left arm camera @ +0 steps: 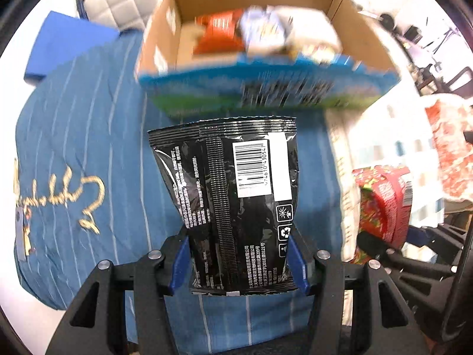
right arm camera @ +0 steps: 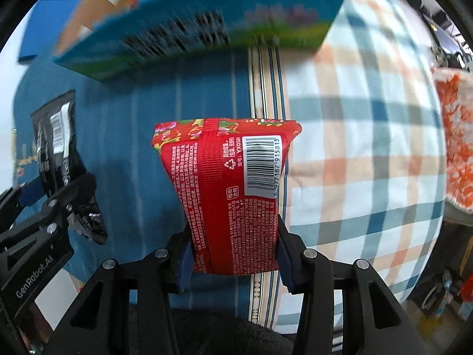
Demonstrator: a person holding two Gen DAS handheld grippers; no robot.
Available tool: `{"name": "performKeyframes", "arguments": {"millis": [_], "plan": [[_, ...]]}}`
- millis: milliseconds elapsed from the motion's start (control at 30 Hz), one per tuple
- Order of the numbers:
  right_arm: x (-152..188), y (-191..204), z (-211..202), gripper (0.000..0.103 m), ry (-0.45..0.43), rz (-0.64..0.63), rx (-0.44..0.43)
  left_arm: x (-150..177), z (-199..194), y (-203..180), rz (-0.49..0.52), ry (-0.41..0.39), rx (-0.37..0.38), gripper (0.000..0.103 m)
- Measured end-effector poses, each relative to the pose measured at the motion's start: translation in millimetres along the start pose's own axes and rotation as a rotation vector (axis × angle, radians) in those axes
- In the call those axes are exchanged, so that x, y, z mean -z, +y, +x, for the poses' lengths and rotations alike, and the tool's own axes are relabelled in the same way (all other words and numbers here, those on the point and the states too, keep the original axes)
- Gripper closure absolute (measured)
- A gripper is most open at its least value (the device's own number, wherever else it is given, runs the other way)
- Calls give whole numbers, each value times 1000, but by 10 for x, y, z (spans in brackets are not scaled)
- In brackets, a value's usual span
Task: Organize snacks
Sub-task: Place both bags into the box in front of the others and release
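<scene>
My left gripper (left arm camera: 240, 261) is shut on a black snack bag (left arm camera: 233, 195), held upright with its barcode facing the camera. Ahead of it stands an open cardboard box (left arm camera: 266, 85) with a blue and green front, holding an orange packet (left arm camera: 218, 31) and other blurred snacks. My right gripper (right arm camera: 233, 261) is shut on a red flowered snack bag (right arm camera: 227, 189). The same box (right arm camera: 192, 35) lies just beyond it. In the right wrist view the left gripper (right arm camera: 50, 204) with its black bag (right arm camera: 56, 148) shows at the left; in the left wrist view the red bag (left arm camera: 384, 201) shows at the right.
Everything is over a bed with a blue striped cover (left arm camera: 88, 136) and a checked blanket (right arm camera: 363, 148). A blue pad (left arm camera: 68, 44) lies at the far left. A red and white patterned cloth (right arm camera: 455, 142) hangs at the right edge.
</scene>
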State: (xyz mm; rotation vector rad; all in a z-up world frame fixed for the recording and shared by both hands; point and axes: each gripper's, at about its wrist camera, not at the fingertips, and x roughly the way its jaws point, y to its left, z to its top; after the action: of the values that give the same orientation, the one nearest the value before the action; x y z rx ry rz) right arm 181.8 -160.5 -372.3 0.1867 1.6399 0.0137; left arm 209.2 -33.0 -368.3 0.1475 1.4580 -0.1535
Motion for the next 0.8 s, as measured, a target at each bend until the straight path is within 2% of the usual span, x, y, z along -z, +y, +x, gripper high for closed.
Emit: {"name": "performKeyframes", "arguments": {"millis": [167,400,533,633,800], "plan": [[30,21,-603,54,-106,-20,-16,-101,-537,-19,2,-96,36,49],[62,-27,-1369,54,-230,-36,-43,-220,-1022,49,-4,-202,75,49],[52,-7,-1641,54,-273,-40,-64,-271,-1288,66,-2,-250,94,49],[-76,50,-1567,54,-288,-37,-88,-342,-1384,76,1,-272,114,49],[-282,35,-1727,55,-318,-33,-130,-553,-1460,124,-5,-299,137,49]]}}
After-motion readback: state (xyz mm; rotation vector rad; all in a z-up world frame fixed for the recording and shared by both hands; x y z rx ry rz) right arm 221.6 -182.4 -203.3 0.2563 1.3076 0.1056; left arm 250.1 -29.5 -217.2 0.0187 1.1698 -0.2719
